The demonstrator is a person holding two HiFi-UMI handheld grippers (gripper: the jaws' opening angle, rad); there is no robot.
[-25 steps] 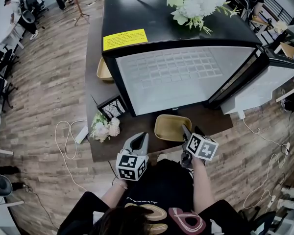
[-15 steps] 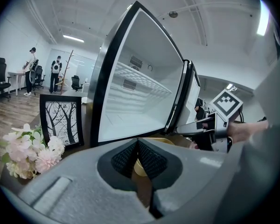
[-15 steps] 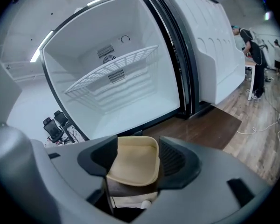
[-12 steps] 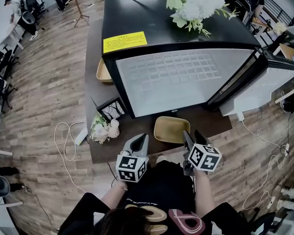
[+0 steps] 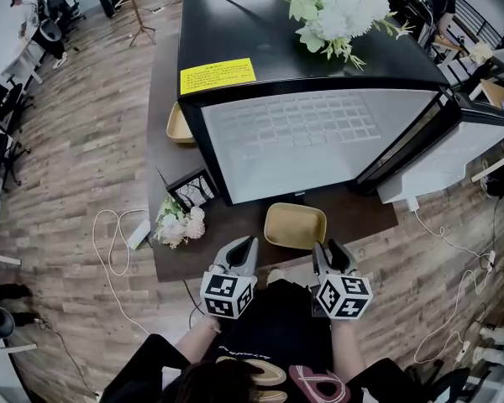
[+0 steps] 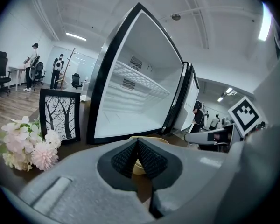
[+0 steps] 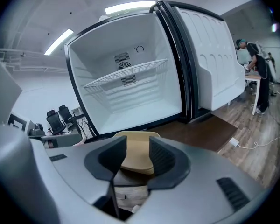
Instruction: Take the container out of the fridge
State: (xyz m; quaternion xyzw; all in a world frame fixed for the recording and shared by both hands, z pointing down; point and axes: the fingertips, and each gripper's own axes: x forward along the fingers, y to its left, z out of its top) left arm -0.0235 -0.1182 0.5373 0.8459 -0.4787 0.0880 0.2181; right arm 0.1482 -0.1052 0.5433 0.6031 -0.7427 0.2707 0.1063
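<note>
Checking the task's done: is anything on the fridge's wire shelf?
No, the wire shelf is bare; the tan container sits on the table outside.

Your fridge (image 5: 302,49) is glossy black outside, smooth white plastic inside with a wire metal shelf (image 7: 126,76). Container (image 5: 295,225) looks matt tan, smooth; surface (image 5: 235,225) under it dark matt wood. Your left claw (image 5: 245,243) and right claw (image 5: 329,248) are matt grey plastic, ribbed black pads (image 7: 163,157).

We list one yellow label (image 5: 217,75), fridge (image 5: 260,23) top, ten o'clock corner; we cannot read its print.
</note>
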